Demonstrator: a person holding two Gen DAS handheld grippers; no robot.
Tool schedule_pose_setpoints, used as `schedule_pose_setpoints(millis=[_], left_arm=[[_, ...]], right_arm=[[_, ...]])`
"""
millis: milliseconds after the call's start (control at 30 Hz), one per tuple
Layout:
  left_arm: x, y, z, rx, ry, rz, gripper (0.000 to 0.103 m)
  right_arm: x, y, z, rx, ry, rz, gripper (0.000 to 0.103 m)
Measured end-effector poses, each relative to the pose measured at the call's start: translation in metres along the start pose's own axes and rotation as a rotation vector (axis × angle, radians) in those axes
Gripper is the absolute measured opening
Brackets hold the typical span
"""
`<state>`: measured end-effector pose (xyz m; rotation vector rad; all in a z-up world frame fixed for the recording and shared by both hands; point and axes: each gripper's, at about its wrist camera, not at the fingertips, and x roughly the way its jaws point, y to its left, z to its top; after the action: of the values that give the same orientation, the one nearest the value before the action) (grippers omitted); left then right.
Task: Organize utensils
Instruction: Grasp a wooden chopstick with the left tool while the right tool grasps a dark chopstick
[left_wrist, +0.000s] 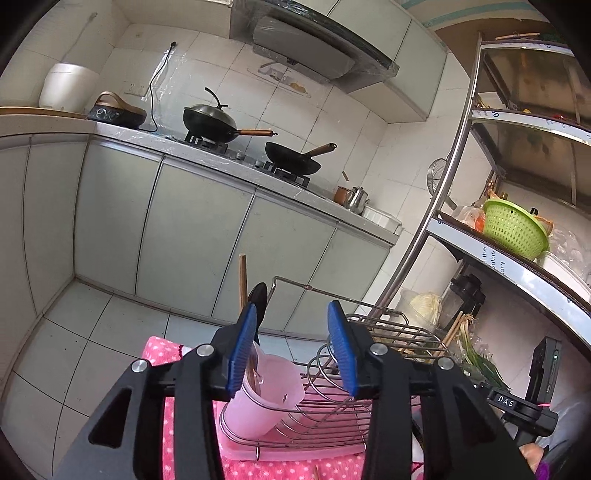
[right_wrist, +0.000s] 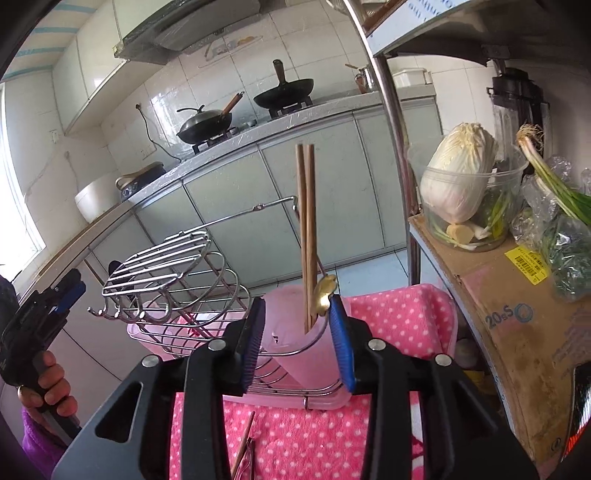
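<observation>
Both grippers are standing open, gripping nothing. The right gripper (right_wrist: 297, 339) is hovering just near a pink cup (right_wrist: 295, 332) in a wire dish rack (right_wrist: 166, 258); wooden chopsticks (right_wrist: 306, 229) and a gold spoon (right_wrist: 325, 291) are standing in it. The left gripper (left_wrist: 295, 347) is hovering above the rack.

Both tongs (left_wrist: 291, 347) (right_wrist: 297, 341) agape, empty

we see a pale pink cup (right_wrist: 303, 347) holding brown chopsticks (right_wrist: 306, 236) and a gold spoon (right_wrist: 324, 295), a silver wire rack (right_wrist: 173, 273), a pink towel with white dots (right_wrist: 402, 317), a green colander (left_wrist: 513, 229) and black woks (left_wrist: 291, 158).
</observation>
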<state>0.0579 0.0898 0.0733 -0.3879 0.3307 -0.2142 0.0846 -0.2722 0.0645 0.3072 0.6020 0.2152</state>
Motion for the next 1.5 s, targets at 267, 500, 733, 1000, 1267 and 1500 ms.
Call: schedule_pose_setpoints(millis=[267,500,733,1000,1267,1500], left_arm=[[-0.031,-0.010,-0.029,0.059,0.102,0.007,0.040],[0.009,-0.020,-0.094,0.043,0.441,-0.062,0.039],[0.090,-0.029,-0.155,-0.045,0.795,-0.042,0.031],[0.138,-0.043,-0.182,-0.001,0.887,0.053,0.030],[0.163,-0.054,-0.200,0.035,0.931,0.126,0.026],[0.165,-0.044,-0.194,-0.008,0.920,0.128,0.005]], right_arm=[[-0.028,-0.007,-0.037,0.024,0.035,-0.007,0.036],[-0.007,-0.004,-0.089,0.013,0.224,0.021,0.036],[0.006,-0.009,-0.110,0.038,0.293,0.039,0.036],[0.015,-0.014,-0.121,0.052,0.337,0.060,0.036],[0.020,-0.012,-0.128,0.052,0.367,0.084,0.036],[0.027,-0.005,-0.134,0.043,0.397,0.099,0.036]])
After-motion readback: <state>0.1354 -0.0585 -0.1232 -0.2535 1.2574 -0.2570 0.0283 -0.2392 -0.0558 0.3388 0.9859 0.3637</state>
